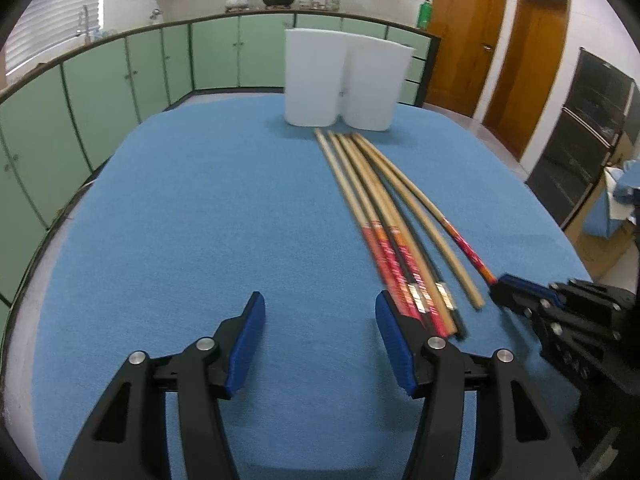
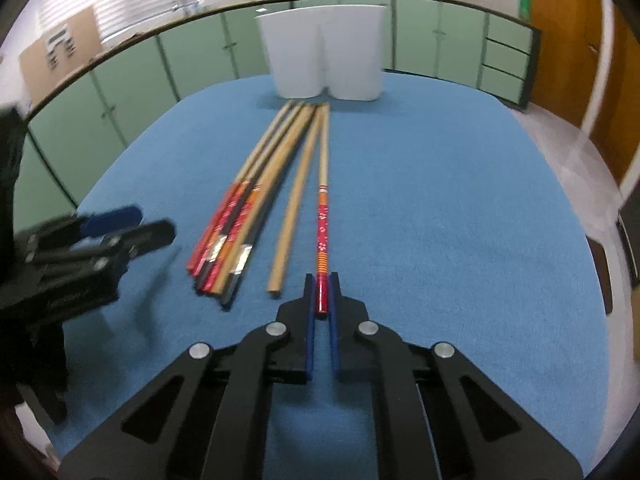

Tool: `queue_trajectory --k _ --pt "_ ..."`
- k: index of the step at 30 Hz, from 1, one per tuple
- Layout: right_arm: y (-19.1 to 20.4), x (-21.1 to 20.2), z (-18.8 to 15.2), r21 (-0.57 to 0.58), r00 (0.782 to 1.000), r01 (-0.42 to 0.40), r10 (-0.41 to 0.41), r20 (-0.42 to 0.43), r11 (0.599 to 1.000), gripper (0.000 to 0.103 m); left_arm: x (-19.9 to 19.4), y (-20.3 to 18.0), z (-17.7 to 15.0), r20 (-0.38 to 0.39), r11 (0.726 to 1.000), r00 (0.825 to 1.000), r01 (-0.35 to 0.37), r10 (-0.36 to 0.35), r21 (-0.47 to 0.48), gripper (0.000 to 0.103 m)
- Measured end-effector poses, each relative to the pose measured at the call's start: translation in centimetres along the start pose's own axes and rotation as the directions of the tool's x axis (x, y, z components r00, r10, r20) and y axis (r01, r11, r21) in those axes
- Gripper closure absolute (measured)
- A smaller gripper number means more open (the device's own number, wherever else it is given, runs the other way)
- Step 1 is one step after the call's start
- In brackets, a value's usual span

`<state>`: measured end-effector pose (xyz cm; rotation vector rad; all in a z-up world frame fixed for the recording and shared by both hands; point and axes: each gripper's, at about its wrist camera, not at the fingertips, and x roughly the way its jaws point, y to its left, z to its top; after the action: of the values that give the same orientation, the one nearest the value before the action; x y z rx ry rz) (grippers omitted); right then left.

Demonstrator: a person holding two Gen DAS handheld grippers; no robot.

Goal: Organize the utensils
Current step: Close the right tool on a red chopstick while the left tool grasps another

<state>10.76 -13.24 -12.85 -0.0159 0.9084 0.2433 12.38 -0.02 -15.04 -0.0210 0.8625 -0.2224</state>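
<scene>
Several long chopsticks (image 1: 384, 216) lie in a bundle on the blue tablecloth (image 1: 200, 220), tips toward two white holders (image 1: 338, 80). In the right wrist view the bundle (image 2: 244, 216) is left of a plain wooden chopstick (image 2: 294, 208) and a red-patterned chopstick (image 2: 323, 216). My right gripper (image 2: 322, 288) is shut on the red end of that patterned chopstick. The same gripper (image 1: 516, 290) shows at the right edge of the left wrist view. My left gripper (image 1: 320, 320) stands open above bare cloth, just left of the bundle's near ends, with nothing between its fingers.
The two white holders (image 2: 326, 60) stand side by side at the table's far edge. Green cabinets (image 1: 120, 76) and a counter curve around the room behind. Wooden doors (image 1: 500, 44) and a dark oven (image 1: 592, 128) are at the right.
</scene>
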Motion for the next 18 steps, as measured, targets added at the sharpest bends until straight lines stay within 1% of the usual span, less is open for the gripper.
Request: queue_trajectory --k 2,6,10,14,18 --pt "-0.4 -0.1 -0.1 0.011 1.0 0.006 -0.006 0.002 1.0 0.098 0.0 -0.7 -0.1 -0.006 1.0 1.0 0.026 -0.026 0.016 0.046" --pt "-0.5 0.0 -0.2 0.018 1.0 0.005 -0.005 0.001 1.0 0.098 0.6 -1.9 -0.2 -0.025 0.998 0.999 0.039 -0.038 0.051 0.046" --pt "-0.6 0.1 -0.1 0.015 1.0 0.007 -0.007 0.0 1.0 0.098 0.9 -2.2 -0.3 -0.034 0.998 0.999 0.011 -0.009 0.063 0.046" --pt "-0.6 0.1 -0.1 0.015 1.0 0.007 -0.007 -0.001 1.0 0.098 0.9 -1.6 -0.4 -0.04 0.997 0.998 -0.052 0.054 0.056 0.045" --pt "-0.4 0.1 -0.1 0.015 1.0 0.006 -0.006 -0.002 1.0 0.097 0.6 -1.2 -0.4 -0.035 0.997 0.997 -0.064 0.066 0.053 0.045"
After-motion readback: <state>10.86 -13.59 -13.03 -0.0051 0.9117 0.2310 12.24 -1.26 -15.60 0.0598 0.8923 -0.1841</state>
